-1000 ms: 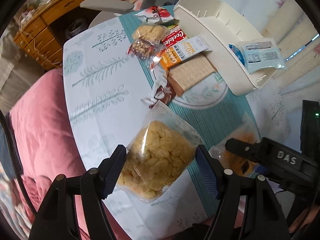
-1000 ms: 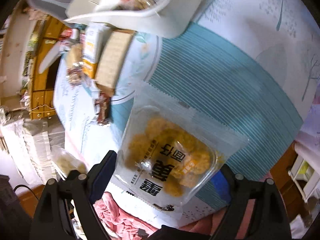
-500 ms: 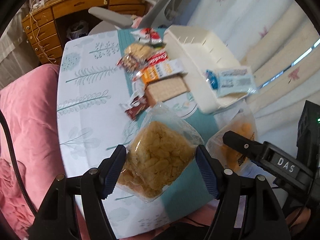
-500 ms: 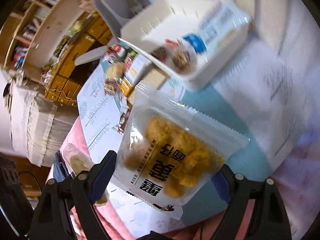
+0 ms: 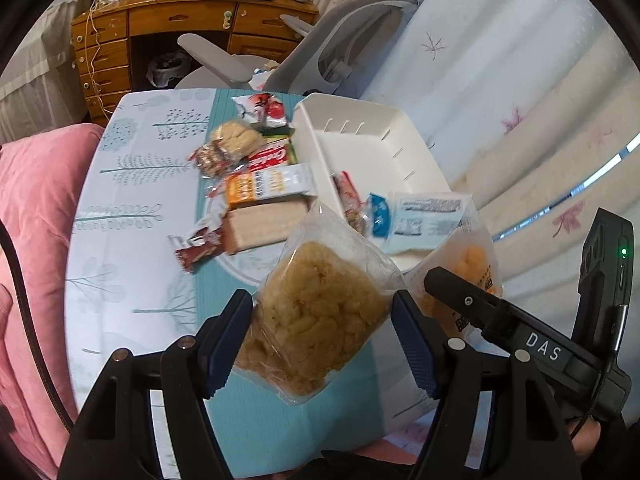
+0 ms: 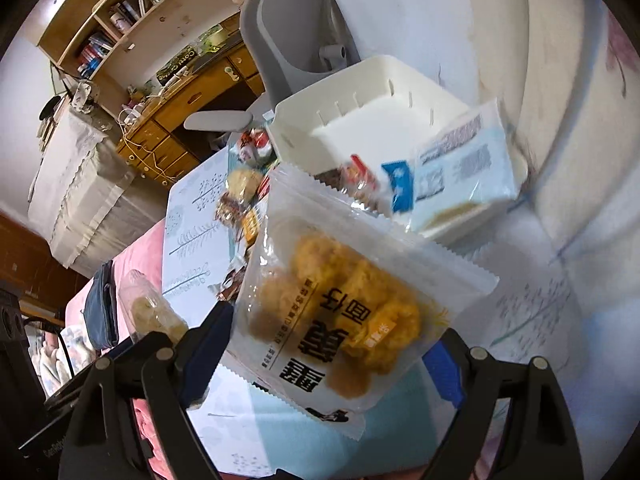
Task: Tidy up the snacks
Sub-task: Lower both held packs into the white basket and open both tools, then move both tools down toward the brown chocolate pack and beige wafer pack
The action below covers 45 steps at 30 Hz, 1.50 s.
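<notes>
Fingers [image 5: 236, 332] of the left gripper [image 5: 322, 336] stand about half spread, clamped on a clear bag of pale puffed snack [image 5: 316, 320] held above the table [image 5: 132, 216]. Right gripper [image 6: 328, 356] is spread wide, pads pinching a white pouch of golden fried pieces [image 6: 340, 300] — also off the table. White basket [image 5: 360, 152] sits at the table's far side, a blue-and-white packet [image 5: 420, 220] lying across its near rim. Loose snacks [image 5: 256, 192] are heaped on the cloth just beside the basket.
</notes>
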Available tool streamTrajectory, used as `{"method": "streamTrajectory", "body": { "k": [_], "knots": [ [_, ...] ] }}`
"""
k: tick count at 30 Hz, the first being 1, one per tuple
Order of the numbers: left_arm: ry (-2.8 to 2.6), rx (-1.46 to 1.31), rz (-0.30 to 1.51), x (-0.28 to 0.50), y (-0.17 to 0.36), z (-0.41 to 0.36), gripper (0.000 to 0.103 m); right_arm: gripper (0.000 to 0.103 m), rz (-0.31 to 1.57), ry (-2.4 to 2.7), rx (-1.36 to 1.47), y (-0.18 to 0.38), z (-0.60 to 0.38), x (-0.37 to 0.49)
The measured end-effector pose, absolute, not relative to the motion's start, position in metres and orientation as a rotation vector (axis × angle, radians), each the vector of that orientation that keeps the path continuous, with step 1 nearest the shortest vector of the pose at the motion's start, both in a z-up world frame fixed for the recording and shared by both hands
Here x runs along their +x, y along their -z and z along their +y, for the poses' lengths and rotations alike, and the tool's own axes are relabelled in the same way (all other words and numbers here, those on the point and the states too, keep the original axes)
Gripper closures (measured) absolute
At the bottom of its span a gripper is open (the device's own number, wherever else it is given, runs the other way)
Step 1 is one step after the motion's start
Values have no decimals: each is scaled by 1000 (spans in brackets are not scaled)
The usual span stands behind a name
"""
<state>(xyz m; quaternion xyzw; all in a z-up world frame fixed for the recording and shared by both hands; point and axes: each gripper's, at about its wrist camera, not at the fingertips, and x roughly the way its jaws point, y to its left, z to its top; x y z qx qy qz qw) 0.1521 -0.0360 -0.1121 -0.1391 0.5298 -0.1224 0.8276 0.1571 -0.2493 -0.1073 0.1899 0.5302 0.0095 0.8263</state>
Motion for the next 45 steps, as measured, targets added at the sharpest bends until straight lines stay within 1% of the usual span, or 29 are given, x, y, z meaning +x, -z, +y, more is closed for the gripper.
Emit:
{"method": "streamTrajectory", "body": {
  "k": [10,19,20,21,22,23,24,28,35,45],
  "knots": [
    [233,-331,1065,175,116,-101,33,14,1099,-67,320,98,-315,193],
    [207,-315,1009,199,115,-141,33,12,1067,-103,260,100,-353,220],
    [207,-313,1007,202,116,-144,31,11,1065,-111,270,101,-358,224],
    [203,-308,1015,205,118,-148,27,11,1065,-112,276,103,-362,226],
    [198,-307,1019,208,119,-149,23,11,1066,-113,283,104,-365,228],
    [194,-308,1022,209,120,-151,16,11,1059,-121,304,105,-371,231],
    [193,-312,1023,210,120,-152,15,11,1052,-126,315,105,-375,232],
    [174,-315,1047,211,124,-153,14,10,1030,-111,335,102,-387,233],
    [156,-321,1074,206,130,-149,14,10,1053,-104,392,111,-394,231],
    [87,-327,1164,190,151,-133,14,10,1142,-104,412,132,-380,222]
  ]
}}
